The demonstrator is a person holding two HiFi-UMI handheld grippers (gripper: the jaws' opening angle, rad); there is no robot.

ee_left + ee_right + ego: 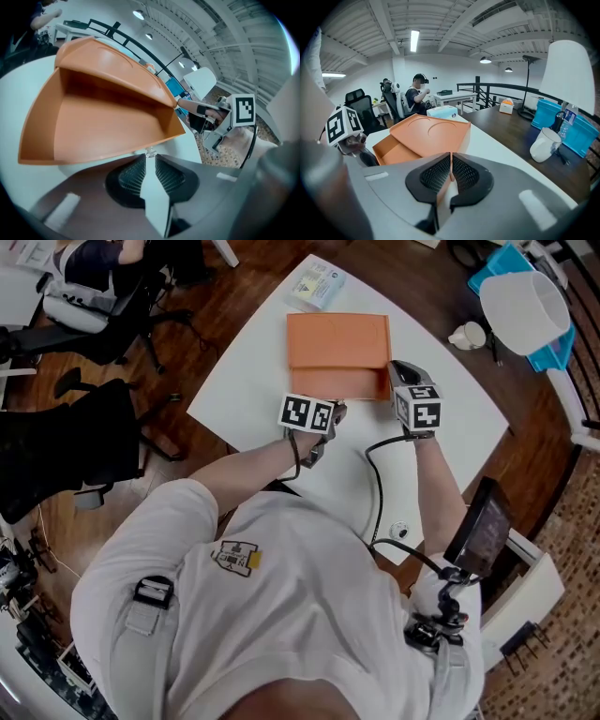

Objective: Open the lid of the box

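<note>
An orange box (pixel 337 343) lies on the white table (pixel 441 427), its lid (pixel 431 129) lifted at the near side and tilted up over the base (pixel 93 122). The right gripper (pixel 398 371) is at the box's near right corner, shut on the lid's corner, with an orange strip showing between its pads (pixel 451 157). From the left gripper view the right gripper (pixel 180 104) meets that raised corner. The left gripper (pixel 330 409) is shut, its tips (pixel 147 152) just in front of the base's front wall, with nothing seen between them.
A pale tissue pack (pixel 314 284) lies beyond the box. A white mug (pixel 469 334) sits on the dark table at the right, beside a white lamp shade (pixel 523 298) and a blue bin (pixel 576 126). Office chairs (pixel 84 306) stand left of the table. A cable (pixel 375 484) crosses the table's near part.
</note>
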